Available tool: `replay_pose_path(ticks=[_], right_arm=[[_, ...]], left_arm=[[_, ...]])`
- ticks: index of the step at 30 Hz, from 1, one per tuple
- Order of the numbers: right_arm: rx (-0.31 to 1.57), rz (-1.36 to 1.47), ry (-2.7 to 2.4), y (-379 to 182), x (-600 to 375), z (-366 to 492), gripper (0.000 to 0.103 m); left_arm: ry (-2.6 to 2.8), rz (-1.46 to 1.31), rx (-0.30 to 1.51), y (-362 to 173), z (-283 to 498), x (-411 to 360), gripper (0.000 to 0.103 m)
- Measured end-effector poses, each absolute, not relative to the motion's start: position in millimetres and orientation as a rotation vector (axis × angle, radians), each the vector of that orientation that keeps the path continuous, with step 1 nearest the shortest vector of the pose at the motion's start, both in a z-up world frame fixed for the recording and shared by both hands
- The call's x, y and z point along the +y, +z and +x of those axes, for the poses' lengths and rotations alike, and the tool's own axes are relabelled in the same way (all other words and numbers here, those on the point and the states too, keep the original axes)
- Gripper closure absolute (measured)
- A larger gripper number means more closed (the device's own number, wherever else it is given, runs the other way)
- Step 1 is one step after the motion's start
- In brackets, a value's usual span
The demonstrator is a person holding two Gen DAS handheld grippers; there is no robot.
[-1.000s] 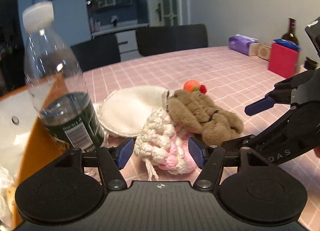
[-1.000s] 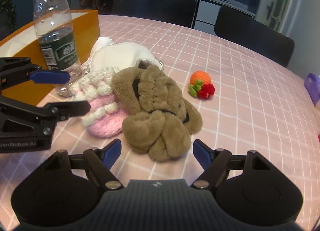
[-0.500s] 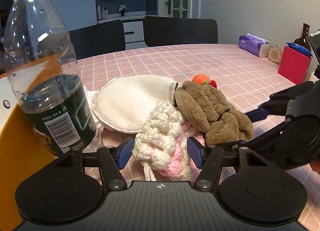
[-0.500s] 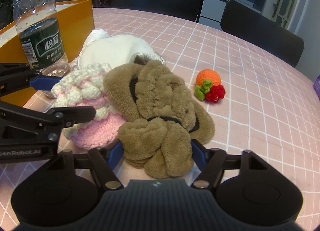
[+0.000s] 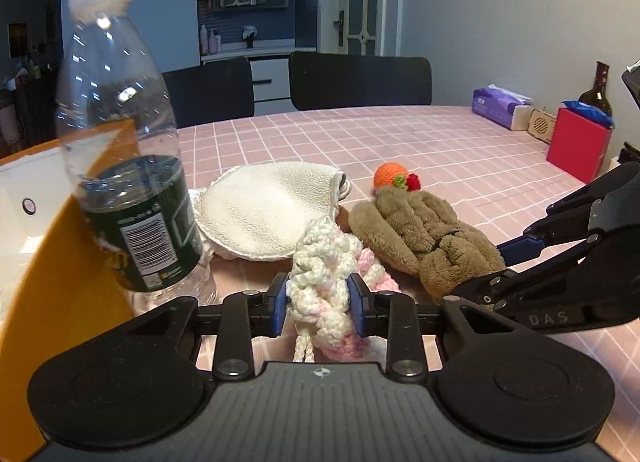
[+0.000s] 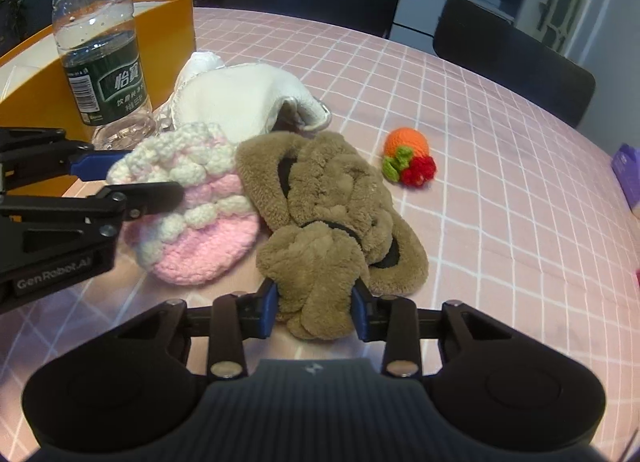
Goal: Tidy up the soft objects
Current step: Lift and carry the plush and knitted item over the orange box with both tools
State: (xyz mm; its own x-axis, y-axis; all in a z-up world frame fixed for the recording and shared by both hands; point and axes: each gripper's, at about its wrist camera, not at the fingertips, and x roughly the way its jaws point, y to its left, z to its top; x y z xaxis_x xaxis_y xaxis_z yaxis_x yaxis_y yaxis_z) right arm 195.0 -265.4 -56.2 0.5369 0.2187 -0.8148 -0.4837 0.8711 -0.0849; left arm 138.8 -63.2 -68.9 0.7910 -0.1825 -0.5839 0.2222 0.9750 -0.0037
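Left wrist view
Left gripper (image 5: 319,304): jaws have just been closing and now clamp the near end of the crocheted pink-and-white piece (image 5: 328,262), squeezing it narrow between the blue pads.
Right gripper (image 5: 516,262): enters from the right, its jaws on the brown plush piece (image 5: 424,232).
Neighbours: a cream cloth pad (image 5: 266,208) lies behind the crochet; a small orange knitted fruit (image 5: 390,176) sits just beyond the plush.
Counter (image 5: 440,150): pink checked cloth; a water bottle (image 5: 124,142) stands at the left beside an orange box (image 5: 52,246).

Right wrist view
Right gripper (image 6: 315,308): jaws have just been closing and now pinch the near lobe of the brown plush piece (image 6: 332,214), which rests on the counter (image 6: 500,182).
Left gripper (image 6: 136,178): comes in from the left, jaws gripping the crocheted pink-and-white piece (image 6: 196,206), which touches the plush.
Behind: cream cloth pad (image 6: 240,100), water bottle (image 6: 100,50), orange box (image 6: 168,26); orange knitted fruit (image 6: 408,152) lies apart to the right.
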Motion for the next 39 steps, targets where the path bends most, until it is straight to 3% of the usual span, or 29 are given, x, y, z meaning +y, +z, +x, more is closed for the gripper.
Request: replay_pose_path(ticks=[23,39], right_arm=[[0.785,-0.283,0.517,26.4,-263.4,81.7,0.074],[0.564,-0.363,0.695,95.7,-183.3,55.3,0.075]], left_arm=[[-0.298,0.046,0.514,-6.5,39.5,-23.4,0.068],[-0.153,0.118,0.363,51.1,-0.3,51.4,0.068]])
